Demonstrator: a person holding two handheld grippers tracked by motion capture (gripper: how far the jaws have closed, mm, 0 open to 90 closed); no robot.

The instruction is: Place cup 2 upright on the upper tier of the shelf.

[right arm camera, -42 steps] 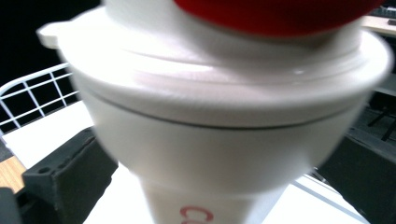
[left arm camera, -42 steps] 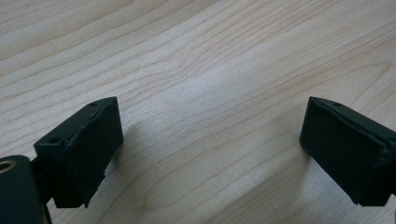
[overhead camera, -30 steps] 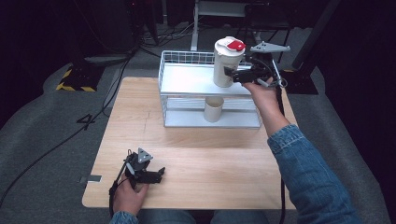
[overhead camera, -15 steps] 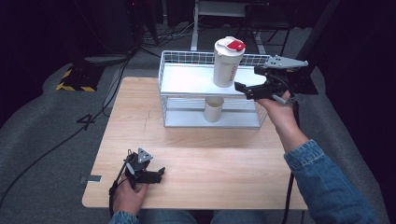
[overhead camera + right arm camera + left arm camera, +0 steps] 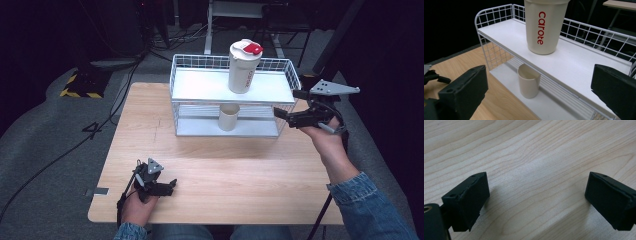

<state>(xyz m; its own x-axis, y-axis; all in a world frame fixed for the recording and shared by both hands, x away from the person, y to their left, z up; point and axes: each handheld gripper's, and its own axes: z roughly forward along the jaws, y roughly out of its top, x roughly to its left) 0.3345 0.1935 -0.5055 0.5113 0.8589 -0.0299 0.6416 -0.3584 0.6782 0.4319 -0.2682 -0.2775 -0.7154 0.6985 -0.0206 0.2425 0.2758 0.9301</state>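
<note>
Right tongs (image 5: 286, 116) wide apart with nothing between, just off the rack's (image 5: 289, 70) right end, closing a little — tall cup (image 5: 243, 67) upright on the top shelf, small cup (image 5: 229, 117) below it. Left tongs (image 5: 170, 186) also spread and bare, low on the table (image 5: 240, 170). Could bump the wire side and tip the tall cup if swung in too fast; top of the tall cup cut off in the right gripper view.

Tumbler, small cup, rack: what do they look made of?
Tumbler: cream, matte, printed red lettering; probably coated metal or plastic, can't tell which. Small cup: beige, thin-walled, dull; likely plastic. Rack: white-coated wire grid with flat white shelf boards, smooth finish.
</note>
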